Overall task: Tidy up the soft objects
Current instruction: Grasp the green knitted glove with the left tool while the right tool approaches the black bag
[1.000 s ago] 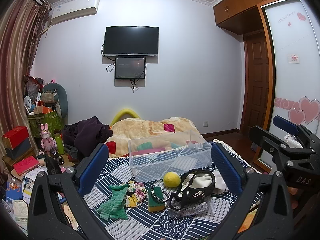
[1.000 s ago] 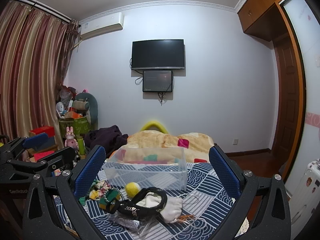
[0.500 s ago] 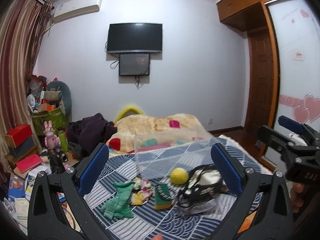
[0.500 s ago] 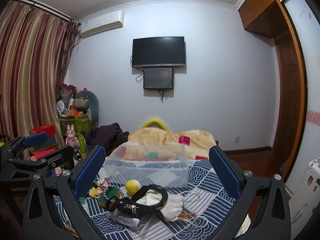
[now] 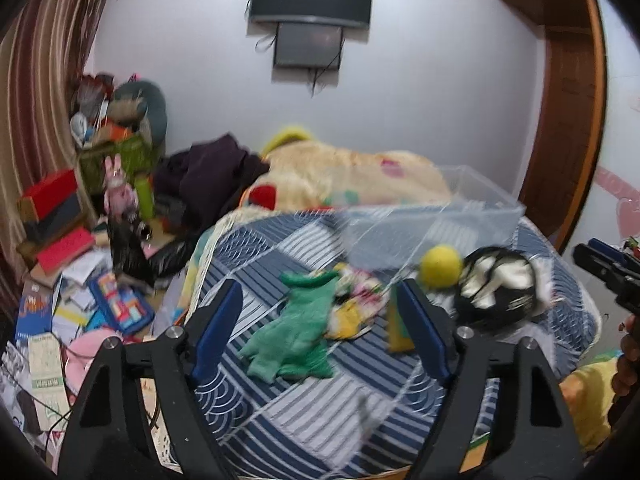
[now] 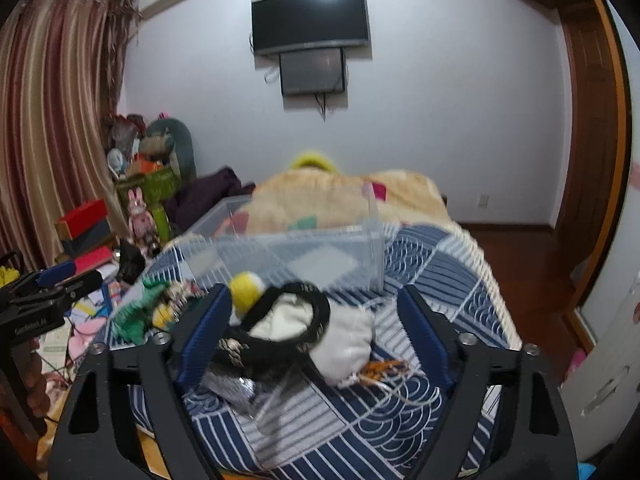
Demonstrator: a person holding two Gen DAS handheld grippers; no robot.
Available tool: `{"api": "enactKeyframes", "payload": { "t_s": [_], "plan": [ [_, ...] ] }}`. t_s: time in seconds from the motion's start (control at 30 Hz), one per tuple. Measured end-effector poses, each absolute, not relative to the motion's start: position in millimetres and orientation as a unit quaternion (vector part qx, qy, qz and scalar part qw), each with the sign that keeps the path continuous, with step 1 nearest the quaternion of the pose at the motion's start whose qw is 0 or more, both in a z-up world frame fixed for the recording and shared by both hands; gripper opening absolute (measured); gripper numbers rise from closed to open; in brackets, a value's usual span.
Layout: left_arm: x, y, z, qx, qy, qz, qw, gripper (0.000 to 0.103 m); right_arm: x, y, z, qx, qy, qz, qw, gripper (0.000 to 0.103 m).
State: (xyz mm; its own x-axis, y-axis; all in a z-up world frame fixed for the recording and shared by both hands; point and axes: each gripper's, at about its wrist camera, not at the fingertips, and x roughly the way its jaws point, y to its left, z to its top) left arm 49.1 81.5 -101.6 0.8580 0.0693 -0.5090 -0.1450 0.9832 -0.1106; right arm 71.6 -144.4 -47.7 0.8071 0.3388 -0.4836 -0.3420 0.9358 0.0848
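Spread over the bed, a blue patterned quilt (image 5: 304, 412) carries a green glove (image 5: 296, 328), yellow ball (image 5: 440, 266) and clear bin (image 6: 292, 248). Left gripper (image 5: 320, 332) and right gripper (image 6: 316, 332) are held wide, gripping nothing.

Home bedroom: quilted bed (image 5: 320, 400), wall television (image 6: 310, 20), curtains (image 6: 56, 120).

We've got a clear, glossy plastic box (image 5: 434, 216) on the woven cloth bedspread (image 5: 304, 412), a fuzzy knit green glove (image 5: 298, 326) beside a felt-looking yellow ball (image 5: 440, 266), and a plush blanket (image 6: 332, 196) behind. Our fingers (image 6: 204, 332) wear ribbed blue pads on matt black plastic.
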Motion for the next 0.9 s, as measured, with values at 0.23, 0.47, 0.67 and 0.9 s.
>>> {"api": "enactKeyframes", "payload": {
  "t_s": [0.23,0.47,0.67,0.9],
  "plan": [
    [78,108,-139,-0.072,0.342,0.049,0.936,0.063,76,-139,-60,-0.008,0.289,0.207,0.935,0.06],
    [94,112,-171,-0.092,0.375,0.048,0.921,0.062,86,-115,-74,-0.032,0.319,0.246,0.915,0.056],
    [90,111,-172,-0.075,0.364,0.063,0.926,0.045,98,-101,-90,-0.051,0.347,0.248,0.903,0.056],
    [83,110,-159,-0.068,0.341,0.073,0.935,0.029,104,-100,-93,-0.038,0.358,0.261,0.895,0.024]
  ]
}}
